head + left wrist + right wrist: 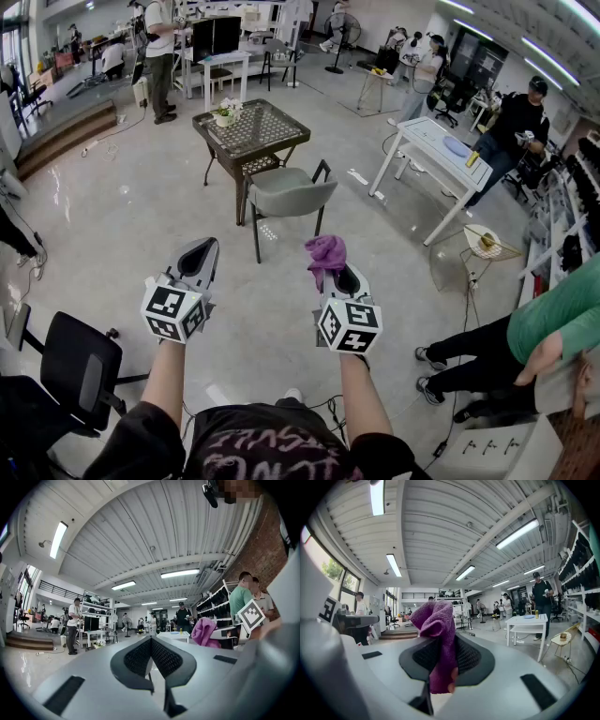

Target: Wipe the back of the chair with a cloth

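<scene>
1. The crumpled purple terry cloth (pixel 325 251) is partly covered where the right gripper's (pixel 339 274) jaws pinch it.
2. The black padded office chair (pixel 80 366) runs off the head view's left edge.
3. A yellow object (pixel 473 157) on the white table (pixel 422 141) is too small to identify.

Purple cloth (pixel 325 252), grey chair (pixel 287 193), dark brown table (pixel 261 128).

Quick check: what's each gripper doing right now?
Left gripper: shut, empty.
Right gripper: shut on the purple terry cloth.
</scene>
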Tool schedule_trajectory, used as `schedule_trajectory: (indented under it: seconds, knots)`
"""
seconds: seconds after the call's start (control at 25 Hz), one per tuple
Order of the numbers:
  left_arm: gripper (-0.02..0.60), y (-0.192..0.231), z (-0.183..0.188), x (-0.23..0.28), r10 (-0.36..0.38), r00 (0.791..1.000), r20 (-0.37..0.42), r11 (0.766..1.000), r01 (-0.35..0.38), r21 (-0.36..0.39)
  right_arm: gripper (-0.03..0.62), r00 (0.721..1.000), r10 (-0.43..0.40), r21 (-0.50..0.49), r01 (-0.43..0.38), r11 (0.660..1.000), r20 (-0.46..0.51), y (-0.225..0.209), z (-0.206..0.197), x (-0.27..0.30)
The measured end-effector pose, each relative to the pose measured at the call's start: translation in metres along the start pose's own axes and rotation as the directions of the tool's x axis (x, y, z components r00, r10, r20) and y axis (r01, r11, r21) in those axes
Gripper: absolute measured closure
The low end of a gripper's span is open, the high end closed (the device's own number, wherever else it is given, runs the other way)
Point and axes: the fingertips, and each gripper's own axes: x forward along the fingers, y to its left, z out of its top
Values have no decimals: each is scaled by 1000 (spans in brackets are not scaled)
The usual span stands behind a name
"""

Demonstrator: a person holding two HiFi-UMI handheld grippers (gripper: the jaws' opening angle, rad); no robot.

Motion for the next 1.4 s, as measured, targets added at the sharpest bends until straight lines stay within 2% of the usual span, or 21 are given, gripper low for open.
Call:
schedule_trajectory:
  seconds: [0.44,0.6,0.76,0.88,1.12,1.24,1.4]
  knots:
    - [572,0,-2,-9,2,1000,5,1000,-2,2,508,1000,2,-4,-2,1000,5,5,-2,-3]
    - [572,6,-7,-15,5,1000,7,1000,-5,-21,507,1000,17,-3,-17,1000,7,14,-5,-3]
    - [572,12,-16,-16,8,1000,-7,1000,-8,-17,507,999,39,36,-38,999,-13,23,-10,8]
    - [572,21,-24,-10,17,1000,-22,1000,-17,-15,507,998,53,26,-52,998,-18,28,-12,25]
    - [572,41,-40,25,21,999,-46,1000,-21,-8,507,997,74,33,-73,997,-38,16,-23,75]
    - [572,50,-54,58,15,998,-64,1000,-16,-4,507,997,71,11,-71,997,-42,0,-31,108]
    - [572,66,-74,113,15,996,-87,1000,-15,-4,507,997,76,60,-75,995,-25,-28,-33,163]
